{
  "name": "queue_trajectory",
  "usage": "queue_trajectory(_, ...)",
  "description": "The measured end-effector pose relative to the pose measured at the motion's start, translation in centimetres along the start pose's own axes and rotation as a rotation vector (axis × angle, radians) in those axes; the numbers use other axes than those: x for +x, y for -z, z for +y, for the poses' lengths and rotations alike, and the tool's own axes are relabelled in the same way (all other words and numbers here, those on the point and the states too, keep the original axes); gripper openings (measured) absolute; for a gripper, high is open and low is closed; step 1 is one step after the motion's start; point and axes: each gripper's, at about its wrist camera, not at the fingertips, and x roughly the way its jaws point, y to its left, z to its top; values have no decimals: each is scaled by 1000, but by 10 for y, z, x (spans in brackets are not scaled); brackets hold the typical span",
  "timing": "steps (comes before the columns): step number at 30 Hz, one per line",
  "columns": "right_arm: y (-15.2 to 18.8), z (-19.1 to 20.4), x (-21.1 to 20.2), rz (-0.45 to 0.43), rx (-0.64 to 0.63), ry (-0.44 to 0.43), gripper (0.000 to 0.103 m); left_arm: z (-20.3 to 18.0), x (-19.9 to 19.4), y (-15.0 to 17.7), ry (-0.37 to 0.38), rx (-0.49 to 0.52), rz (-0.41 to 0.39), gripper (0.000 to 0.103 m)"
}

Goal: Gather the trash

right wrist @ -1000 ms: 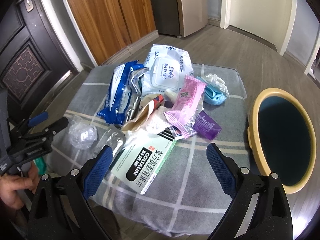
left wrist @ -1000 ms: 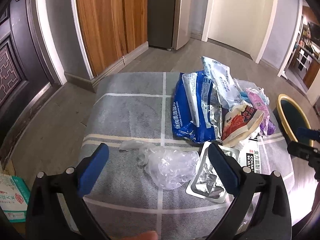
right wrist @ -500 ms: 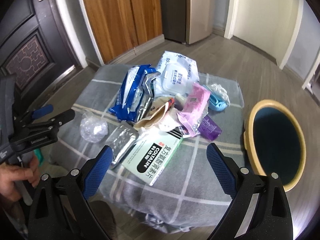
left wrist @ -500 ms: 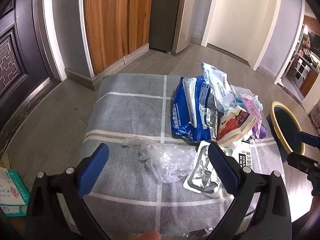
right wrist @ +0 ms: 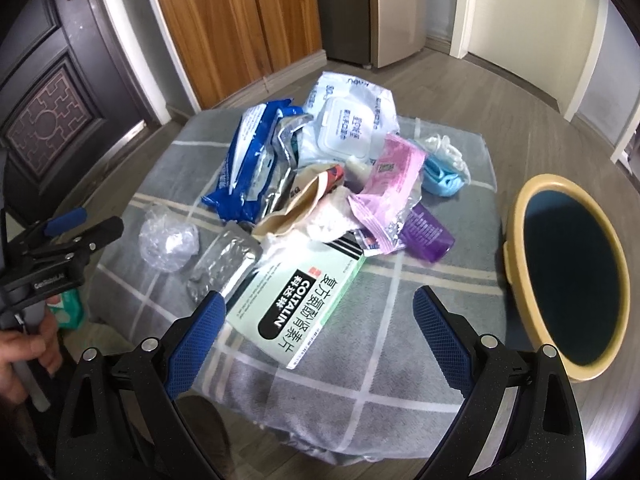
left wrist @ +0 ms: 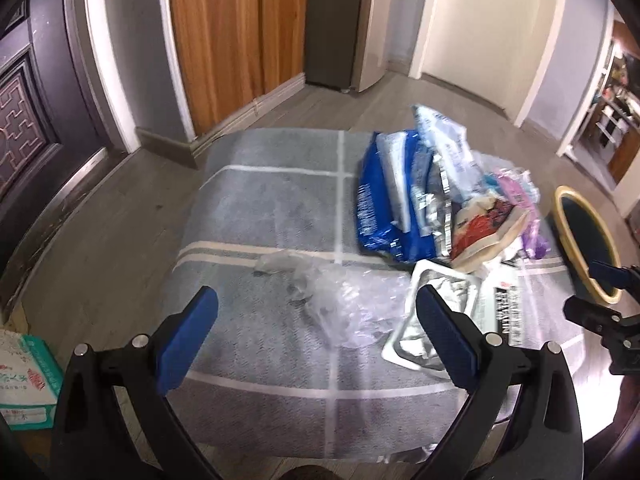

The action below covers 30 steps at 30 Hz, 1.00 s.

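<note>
A pile of trash lies on a grey checked cloth [right wrist: 420,284]: a blue foil bag [right wrist: 248,168], a white wipes pack [right wrist: 348,128], a pink wrapper [right wrist: 392,184], a purple cup [right wrist: 428,236], a Coltalin box [right wrist: 296,304], a silver blister tray [right wrist: 224,260] and crumpled clear plastic [right wrist: 168,244]. The round bin [right wrist: 568,276] with a yellow rim stands right of the cloth. My right gripper [right wrist: 316,332] is open above the box, holding nothing. My left gripper [left wrist: 316,332] is open over the clear plastic [left wrist: 340,308], empty too.
A green and white box [left wrist: 24,384] lies on the wood floor left of the cloth. Wooden cupboard doors [right wrist: 240,20], a dark front door [right wrist: 52,80] and a pale door [left wrist: 480,24] surround the space. A hand [right wrist: 24,356] holds the left gripper's handle.
Both grippers have pulled back and risen a little, so the cloth and pile look smaller. Both stay open and nothing on the cloth has moved.
</note>
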Motion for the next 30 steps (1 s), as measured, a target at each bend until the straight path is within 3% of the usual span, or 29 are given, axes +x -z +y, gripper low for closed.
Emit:
queue_trajectory(7,-7,0,16,28,12,-13,94,-2,9,0,-33,9,23,97)
queue_trajectory(12,-6,-4,24,57,15,1,94,-9,16,4,12,31,61,97)
queue_trajectory(14,-3,-5,28,89,14,4,94,-20,18,8,66,66,85,94)
queue_trajectory(16,-1,-5,32,109,15,-1,94,-36,24,13,95,125,111,82)
queue_trajectory(17,1,-4,34,120,14,-7,94,-43,28,15,100,153,128,81)
queue_trajectory(24,10,-8,51,168,48,-47,87,-45,53,12,39,156,160,78)
queue_trajectory(26,10,-8,56,178,57,-55,84,-39,57,11,42,134,169,70)
queue_trajectory(30,3,-8,56,150,71,-56,78,-25,63,11,85,94,188,24)
